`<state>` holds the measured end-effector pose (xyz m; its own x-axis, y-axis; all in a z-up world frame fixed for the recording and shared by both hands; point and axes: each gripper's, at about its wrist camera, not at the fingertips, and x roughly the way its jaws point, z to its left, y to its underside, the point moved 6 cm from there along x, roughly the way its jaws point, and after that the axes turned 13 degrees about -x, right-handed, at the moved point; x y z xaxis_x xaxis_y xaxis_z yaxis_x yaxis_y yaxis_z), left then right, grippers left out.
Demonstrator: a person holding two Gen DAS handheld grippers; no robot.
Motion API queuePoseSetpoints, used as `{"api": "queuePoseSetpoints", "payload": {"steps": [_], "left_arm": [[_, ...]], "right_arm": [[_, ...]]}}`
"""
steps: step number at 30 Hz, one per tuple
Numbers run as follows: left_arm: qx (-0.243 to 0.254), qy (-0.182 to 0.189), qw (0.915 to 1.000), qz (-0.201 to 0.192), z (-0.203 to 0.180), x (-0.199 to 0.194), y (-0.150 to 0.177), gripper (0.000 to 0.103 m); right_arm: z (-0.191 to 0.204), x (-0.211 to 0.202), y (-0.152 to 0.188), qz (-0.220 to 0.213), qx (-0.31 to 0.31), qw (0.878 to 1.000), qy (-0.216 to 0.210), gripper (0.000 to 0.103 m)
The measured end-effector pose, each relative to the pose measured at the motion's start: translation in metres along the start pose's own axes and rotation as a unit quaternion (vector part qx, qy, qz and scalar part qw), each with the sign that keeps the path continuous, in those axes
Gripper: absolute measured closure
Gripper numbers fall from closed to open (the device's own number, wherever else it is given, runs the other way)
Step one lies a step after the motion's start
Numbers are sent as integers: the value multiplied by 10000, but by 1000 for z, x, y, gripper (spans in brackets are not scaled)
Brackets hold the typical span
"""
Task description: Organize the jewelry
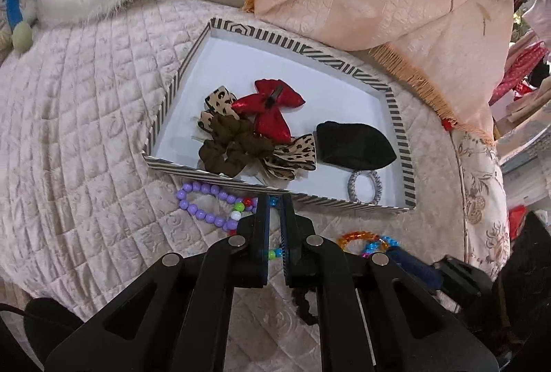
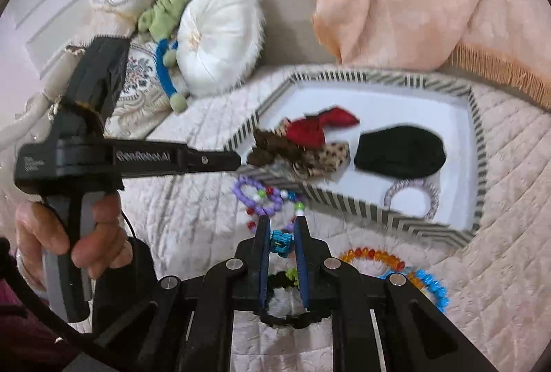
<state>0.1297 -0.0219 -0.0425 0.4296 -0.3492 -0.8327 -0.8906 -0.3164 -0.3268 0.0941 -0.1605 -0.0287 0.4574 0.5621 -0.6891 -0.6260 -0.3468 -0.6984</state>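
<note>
Pinching the light, floppy purple bead bracelet (image 1: 206,203) by one strand, the left gripper (image 1: 274,200) hovers beside the striped tray (image 1: 303,50), the right gripper (image 2: 281,220) clasping a blue bead (image 2: 279,240).

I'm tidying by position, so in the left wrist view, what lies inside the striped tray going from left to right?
Inside the striped tray: brown scrunchie → red bow → black pouch. The grey hair tie sits below the pouch, so I left it out, as with the leopard bows.

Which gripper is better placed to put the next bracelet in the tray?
Right: the right gripper seems to clamp blue beads just before the tray; the left gripper looks empty.
</note>
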Motion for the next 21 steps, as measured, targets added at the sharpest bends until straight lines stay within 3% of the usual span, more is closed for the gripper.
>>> {"api": "queuePoseSetpoints", "payload": {"steps": [5,7,9,15,16,17,21], "left_arm": [[-141,-143,9994,291,12,17,9,95],[-50,-351,9988,333,16,28,13,77],[-67,-428,9981,438,20,42,15,73],[-95,-591,9962,631,24,74,11,75],[-80,-589,9963,626,25,76,11,87],[-54,-630,9960,629,26,78,10,93],[-9,-621,9962,610,26,75,12,95]], "right_arm": [[9,-19,-10,-221,-24,9997,30,90],[11,-27,-11,-301,-10,9995,18,90],[11,-32,-13,-345,4,9994,0,90],[7,-36,-9,-347,86,9994,-11,90],[6,-36,-8,-343,110,9994,-7,90],[6,-36,-6,-335,123,9994,-5,90],[3,-36,-3,-340,174,9993,-21,90]]}}
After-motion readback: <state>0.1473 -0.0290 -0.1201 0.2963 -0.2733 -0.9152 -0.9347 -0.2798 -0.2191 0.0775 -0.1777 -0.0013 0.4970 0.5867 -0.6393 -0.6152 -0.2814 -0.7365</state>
